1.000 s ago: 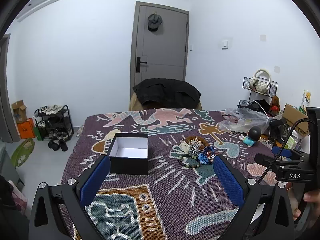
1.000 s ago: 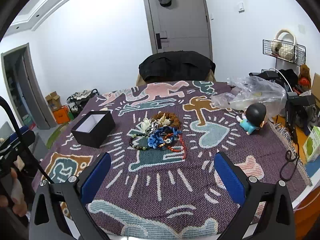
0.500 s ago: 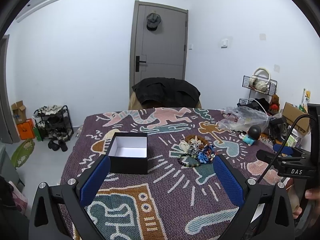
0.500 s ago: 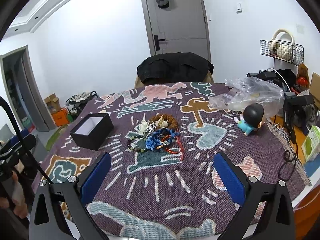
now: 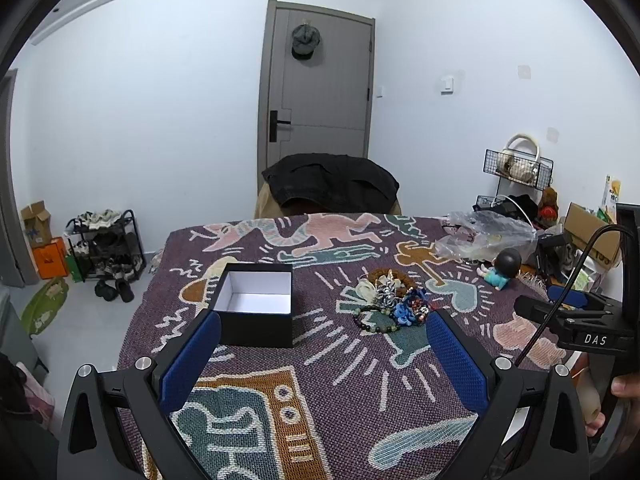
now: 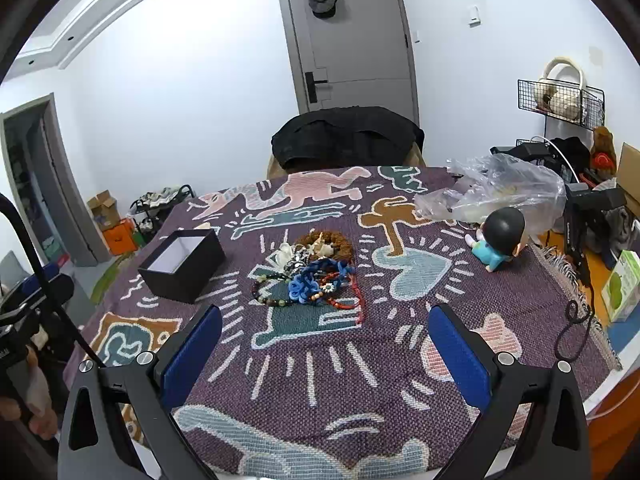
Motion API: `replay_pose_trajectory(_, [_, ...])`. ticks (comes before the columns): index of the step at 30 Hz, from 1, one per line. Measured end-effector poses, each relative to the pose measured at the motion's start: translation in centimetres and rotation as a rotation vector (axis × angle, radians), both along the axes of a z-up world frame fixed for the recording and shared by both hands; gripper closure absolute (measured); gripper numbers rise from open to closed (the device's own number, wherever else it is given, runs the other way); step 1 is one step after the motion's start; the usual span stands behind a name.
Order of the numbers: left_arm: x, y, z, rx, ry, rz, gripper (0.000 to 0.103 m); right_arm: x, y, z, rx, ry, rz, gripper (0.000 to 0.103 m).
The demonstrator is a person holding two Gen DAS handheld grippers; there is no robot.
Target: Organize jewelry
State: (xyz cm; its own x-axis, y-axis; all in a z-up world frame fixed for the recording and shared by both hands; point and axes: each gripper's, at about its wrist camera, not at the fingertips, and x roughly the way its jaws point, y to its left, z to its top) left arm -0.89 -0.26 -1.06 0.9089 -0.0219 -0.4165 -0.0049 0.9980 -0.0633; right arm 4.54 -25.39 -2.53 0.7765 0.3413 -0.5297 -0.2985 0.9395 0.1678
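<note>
A tangled pile of jewelry [image 5: 390,300] [image 6: 310,276] lies mid-table on the patterned purple cloth: bead bracelets, a blue knotted piece, a red string, a brown bead ring, pale shell shapes. An open black box [image 5: 256,304] [image 6: 182,264] with a white inside stands left of the pile, empty as far as I can see. My left gripper [image 5: 322,356] hovers open near the front edge, the box just beyond its left finger. My right gripper [image 6: 324,350] is open too, short of the pile, with nothing between its blue pads [image 6: 460,356].
A small doll with a black head [image 6: 498,238] sits at the table's right. A crumpled clear plastic bag [image 6: 500,192] lies behind it. A chair draped in a black jacket [image 6: 346,138] stands at the far edge. A hand [image 5: 624,388] holds the other gripper at far right.
Both views have shifted slightly: the table contents sit a little lower and closer in the right wrist view. Nothing on the table has moved, and both grippers stay open.
</note>
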Motion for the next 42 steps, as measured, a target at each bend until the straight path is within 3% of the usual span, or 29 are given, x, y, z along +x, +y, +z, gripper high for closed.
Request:
replay_pose_trajectory(7, [0.9,0.0,-0.1,-0.027,0.015,-0.022,0.000,0.6,-0.7,0.1,0.031,0.018,0.028,0.000])
replay_pose_trajectory(13, [2.3,-0.7,-0.1,-0.043,0.028,-0.067,0.001,2.2,-2.5,-0.3,0.037,0.032,-0.018,0.005])
replay_pose_trajectory(15, [3.0,-1.2,-0.3,-0.042,0.040,-0.084,0.004,2.9,-3.1,-0.6,0.044,0.052,-0.022,0.016])
replay_pose_trajectory(21, [5.3,-2.1,-1.1,-0.059,0.091,-0.126,0.022,5.0,-4.9,-1.9,0.072,0.121,-0.048,0.033])
replay_pose_trajectory(31, [10.3,-2.7,-3.8,-0.103,0.218,-0.138,0.041,8.0,-5.4,-3.7,0.128,0.201,-0.032,0.037])
replay_pose_trajectory(38, [14.4,-3.4,-6.5,-0.111,0.347,-0.138,0.053,11.4,-3.2,-5.1,0.202,0.291,0.036,0.049])
replay_pose_trajectory(42, [16.3,-3.6,-7.7,-0.113,0.399,-0.124,0.058,13.5,-2.0,-6.6,0.274,0.376,0.071,0.062])
